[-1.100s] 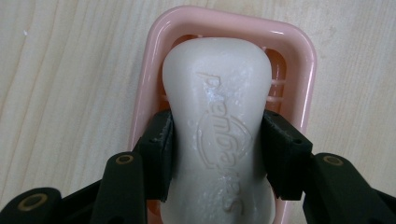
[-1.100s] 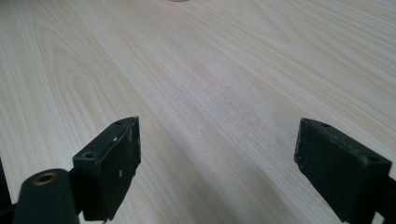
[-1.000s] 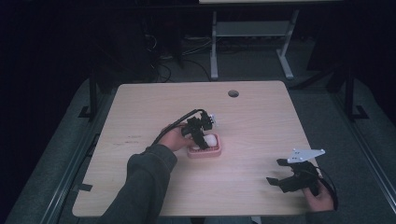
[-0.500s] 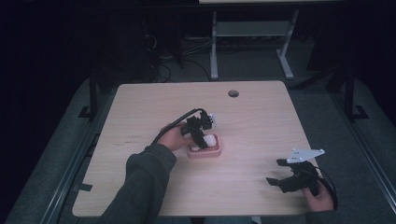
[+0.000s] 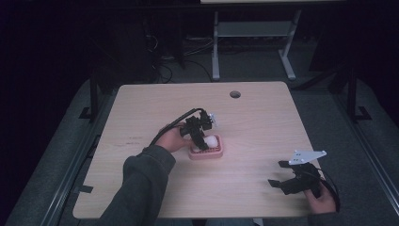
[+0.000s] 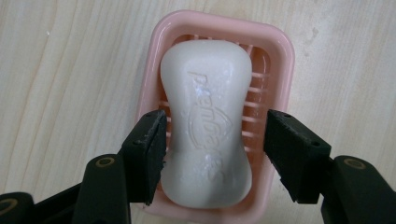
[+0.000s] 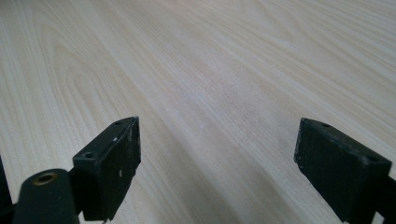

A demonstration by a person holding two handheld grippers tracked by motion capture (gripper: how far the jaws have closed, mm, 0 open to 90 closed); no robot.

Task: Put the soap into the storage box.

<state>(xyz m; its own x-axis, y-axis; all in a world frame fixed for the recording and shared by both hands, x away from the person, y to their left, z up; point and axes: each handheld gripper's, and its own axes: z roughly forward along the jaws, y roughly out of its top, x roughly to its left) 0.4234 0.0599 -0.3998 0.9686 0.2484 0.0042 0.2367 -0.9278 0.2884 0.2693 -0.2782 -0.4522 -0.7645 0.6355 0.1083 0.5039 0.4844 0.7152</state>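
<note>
1. Left gripper view looks straight down on a white soap bar [image 6: 206,123], waisted in the middle with raised lettering on top, lying lengthwise in a pink soap dish [image 6: 275,60].
2. The bar lies on the dish's ribbed floor; its near end reaches the dish's near rim, while ribs show bare past its far end and along its right side.
3. The left tongs [image 6: 215,156] straddle the bar's waist. Their jaws have just been opening: the left pad sits right against the soap's edge, the right pad stands clear with a gap showing dish ribs, so the bar is released, not squeezed.
4. In the high view the soap [image 5: 211,140] shows as a pale lump in the dish [image 5: 206,153], which sits near the middle of the worktop [image 5: 141,103], slightly toward the person's side.
5. The left tongs [image 5: 200,141] point down into the dish from its left, held by the left hand [image 5: 171,140], whose grey sleeve comes up from the bottom edge; a black cable arcs over the hand.
6. The right tongs [image 5: 276,174] rest low at the worktop's near right corner, well apart from the dish, with the grey 3-cornered plate on top.
7. In the right gripper view the right tongs [image 7: 217,154] are spread wide, with bare wood grain between the jaws.
</note>
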